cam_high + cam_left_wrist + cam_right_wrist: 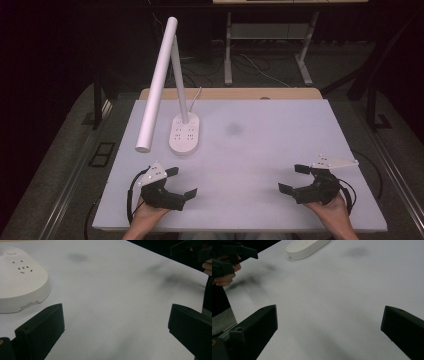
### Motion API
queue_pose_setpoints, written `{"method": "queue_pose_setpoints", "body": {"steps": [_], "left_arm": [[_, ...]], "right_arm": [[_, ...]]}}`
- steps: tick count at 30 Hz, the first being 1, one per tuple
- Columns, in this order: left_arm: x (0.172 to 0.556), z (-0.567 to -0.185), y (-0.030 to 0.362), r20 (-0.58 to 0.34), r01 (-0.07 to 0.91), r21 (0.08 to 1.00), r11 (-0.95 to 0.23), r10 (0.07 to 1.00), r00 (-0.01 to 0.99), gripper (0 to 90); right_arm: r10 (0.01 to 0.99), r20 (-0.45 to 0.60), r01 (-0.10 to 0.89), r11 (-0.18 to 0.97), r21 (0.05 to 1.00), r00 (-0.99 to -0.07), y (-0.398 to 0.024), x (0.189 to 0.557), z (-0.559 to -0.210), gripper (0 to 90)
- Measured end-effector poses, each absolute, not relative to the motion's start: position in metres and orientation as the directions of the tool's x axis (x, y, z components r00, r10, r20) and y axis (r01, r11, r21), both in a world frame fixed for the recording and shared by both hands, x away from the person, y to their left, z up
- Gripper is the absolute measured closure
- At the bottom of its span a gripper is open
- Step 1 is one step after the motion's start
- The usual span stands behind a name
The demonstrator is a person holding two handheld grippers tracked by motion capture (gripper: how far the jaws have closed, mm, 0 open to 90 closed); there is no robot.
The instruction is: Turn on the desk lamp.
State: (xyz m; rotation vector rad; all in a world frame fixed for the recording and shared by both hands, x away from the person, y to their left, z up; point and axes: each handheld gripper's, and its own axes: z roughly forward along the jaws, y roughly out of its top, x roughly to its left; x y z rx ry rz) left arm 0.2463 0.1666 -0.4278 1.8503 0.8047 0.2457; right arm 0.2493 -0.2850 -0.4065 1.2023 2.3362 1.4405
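Note:
A white desk lamp stands on the left part of the table, its oval base [185, 133] carrying sockets and its long tube head [157, 85] slanting down toward the front left. The base [20, 280] sits at the upper left of the left gripper view and far off as the base [307, 247] in the right gripper view. My left gripper [181, 182] rests near the front left edge, open, nothing between its jaws. My right gripper [293, 178] rests near the front right, open and empty too. Both point toward the table's middle.
The white table top [250, 150] has a faint grey smudge [233, 130] near its centre. A wooden strip [230, 93] runs along the far edge. Behind stand metal table legs [228, 50] and cables on the dark floor. A hand holds each gripper at the near edge.

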Motion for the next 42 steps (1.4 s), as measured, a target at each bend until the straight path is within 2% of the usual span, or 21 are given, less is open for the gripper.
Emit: {"method": "queue_pose_setpoints", "body": {"steps": [22, 42], "left_arm": [[0.245, -0.429, 0.164, -0.198, 0.414, 0.882, -0.224, 0.621, 0.758, 0.0], [0.245, -0.428, 0.165, -0.201, 0.412, 0.885, -0.217, 0.62, 0.758, 0.0]], "right_arm": [[0.689, 0.265, 0.567, 0.254, 0.784, -0.675, -0.282, 0.251, -0.399, 0.5], [0.662, 0.239, 0.546, 0.305, 0.78, -0.711, -0.271, 0.267, -0.373, 0.5]]}}
